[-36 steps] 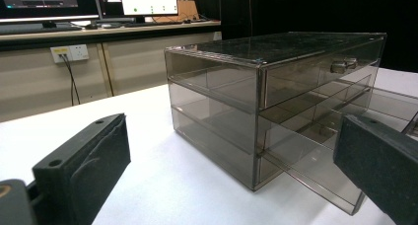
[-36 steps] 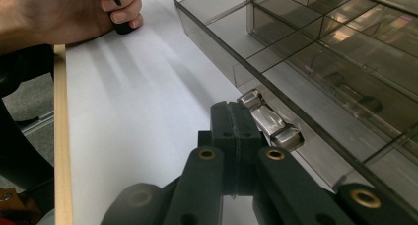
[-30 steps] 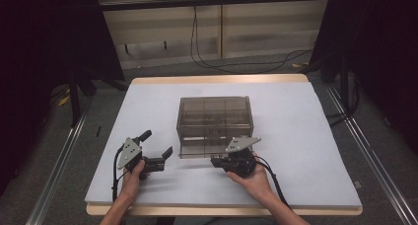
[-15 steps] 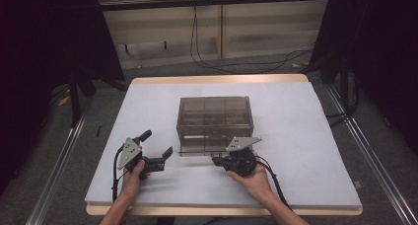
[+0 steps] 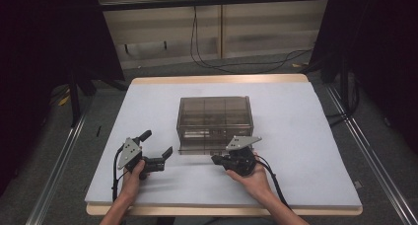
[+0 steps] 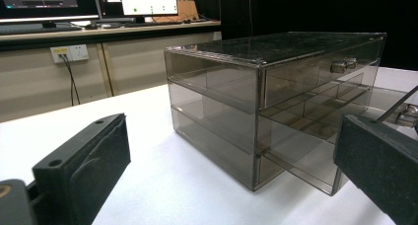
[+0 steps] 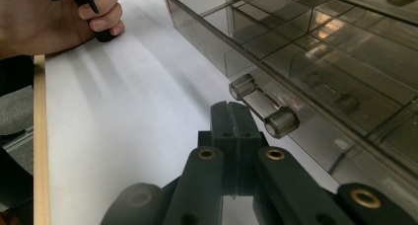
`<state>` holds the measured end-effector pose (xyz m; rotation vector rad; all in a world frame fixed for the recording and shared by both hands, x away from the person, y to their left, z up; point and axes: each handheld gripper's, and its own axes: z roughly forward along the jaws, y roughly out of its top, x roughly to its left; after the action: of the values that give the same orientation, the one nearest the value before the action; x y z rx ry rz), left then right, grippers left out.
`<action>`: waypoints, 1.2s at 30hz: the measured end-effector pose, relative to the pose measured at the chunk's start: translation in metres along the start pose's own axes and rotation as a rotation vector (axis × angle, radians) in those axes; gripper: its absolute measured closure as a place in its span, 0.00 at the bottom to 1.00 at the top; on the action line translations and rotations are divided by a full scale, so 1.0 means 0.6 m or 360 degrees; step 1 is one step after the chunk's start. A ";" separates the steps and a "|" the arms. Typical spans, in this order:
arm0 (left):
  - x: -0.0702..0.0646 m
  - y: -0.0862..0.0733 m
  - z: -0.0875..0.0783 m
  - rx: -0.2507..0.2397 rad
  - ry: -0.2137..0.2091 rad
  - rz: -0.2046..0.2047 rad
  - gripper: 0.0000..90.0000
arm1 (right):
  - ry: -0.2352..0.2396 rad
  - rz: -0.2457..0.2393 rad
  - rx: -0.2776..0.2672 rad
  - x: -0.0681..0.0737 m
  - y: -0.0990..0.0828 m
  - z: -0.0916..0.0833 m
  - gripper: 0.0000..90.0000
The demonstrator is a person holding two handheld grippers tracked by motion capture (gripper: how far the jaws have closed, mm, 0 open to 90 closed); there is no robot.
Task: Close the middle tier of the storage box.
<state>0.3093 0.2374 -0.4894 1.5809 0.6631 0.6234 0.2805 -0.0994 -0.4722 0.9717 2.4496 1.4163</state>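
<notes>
A smoky, see-through drawer cabinet [image 5: 215, 117] stands near the middle of the white worktop [image 5: 305, 136], well clear of every edge. Its long axis runs side to side, parallel to the near edge, and its drawer fronts face that near edge, toward the person. The bottom drawer [image 5: 203, 149] is pulled partway out toward the near edge; the right gripper view shows it divided into small compartments, and its bar handle [image 7: 263, 108] lies along the drawer front, so its long axis also runs side to side. The upper drawers sit pushed in, and the top one's handle [image 6: 343, 64] shows in the left gripper view.

The right gripper [image 5: 217, 159] lies low on the worktop just in front of the open drawer, pointing sideways along the drawer front. Its jaws are clenched together with nothing between them, their tip just beside the bar handle and not gripping it.

The left gripper [image 5: 157, 145] rests toward the near left corner, apart from the cabinet. Its jaws stand wide and released, aimed toward the cabinet's left front corner.
</notes>
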 end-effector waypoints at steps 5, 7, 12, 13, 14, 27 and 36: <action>0.000 0.000 -0.001 0.0007 0.0000 0.0010 0.01 | -0.0003 -0.0005 -0.0019 0.002 0.001 0.000 1.00; 0.000 0.000 -0.001 0.0007 0.0000 0.0010 0.01 | -0.0012 -0.0009 -0.0021 0.003 0.001 -0.001 1.00; 0.000 0.000 0.000 0.0000 0.0001 -0.0001 0.01 | -0.0032 -0.0019 -0.0036 0.004 0.000 0.002 1.00; 0.000 0.000 0.000 0.0000 0.0001 -0.0002 0.01 | -0.0047 -0.0022 -0.0036 0.004 0.001 0.002 1.00; 0.000 0.000 0.000 0.0000 0.0001 -0.0002 0.01 | -0.0051 -0.0019 -0.0038 0.003 0.001 0.002 1.00; 0.001 0.000 0.000 0.0003 0.0002 -0.0005 0.01 | -0.0035 0.0015 -0.0051 -0.004 0.005 -0.001 1.00; 0.001 0.000 0.000 0.0005 0.0003 -0.0003 0.01 | -0.0039 0.0044 -0.0066 -0.003 0.008 0.000 1.00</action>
<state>0.3094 0.2379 -0.4893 1.5822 0.6673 0.6228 0.2841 -0.0987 -0.4689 1.0118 2.3888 1.4489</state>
